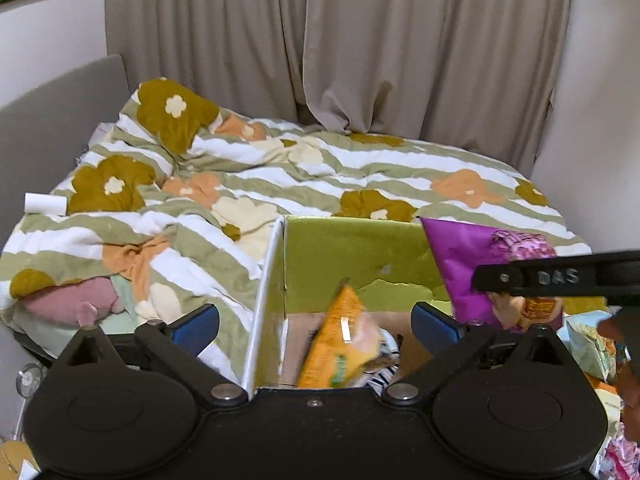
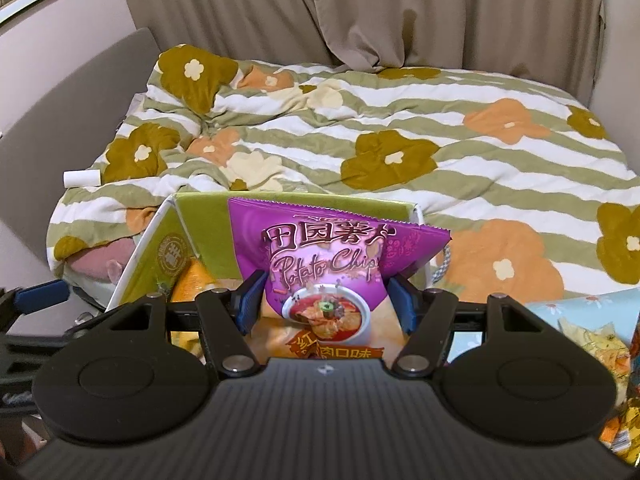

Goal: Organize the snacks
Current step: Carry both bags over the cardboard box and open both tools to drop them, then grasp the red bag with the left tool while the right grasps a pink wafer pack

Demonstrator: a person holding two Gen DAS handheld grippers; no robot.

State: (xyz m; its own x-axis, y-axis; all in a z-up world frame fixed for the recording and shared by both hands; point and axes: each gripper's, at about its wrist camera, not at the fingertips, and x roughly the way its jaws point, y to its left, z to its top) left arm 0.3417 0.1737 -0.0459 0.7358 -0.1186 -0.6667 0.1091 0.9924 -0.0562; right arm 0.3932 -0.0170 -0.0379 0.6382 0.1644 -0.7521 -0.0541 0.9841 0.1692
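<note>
Purple potato-chip bag [image 2: 320,256]: upright, pinched at both sides between blue pads [image 2: 251,300] of right gripper [image 2: 325,304], jaws closed on it; held above green-lined cardboard box [image 2: 200,216].
Orange snack packet [image 1: 340,340]: tilted inside box, blurred, at 12 o'clock from left gripper [image 1: 316,322].
Left gripper: jaws spread wide, nothing between them, straddling the box's left wall.
Box: on bed, flaps raised.
Loose snack packets [image 2: 592,340]: at 3 o'clock of box.
Floral striped duvet [image 2: 400,120]: beyond box at 12 o'clock.
Beige curtains [image 2: 360,8]: behind bed.
</note>
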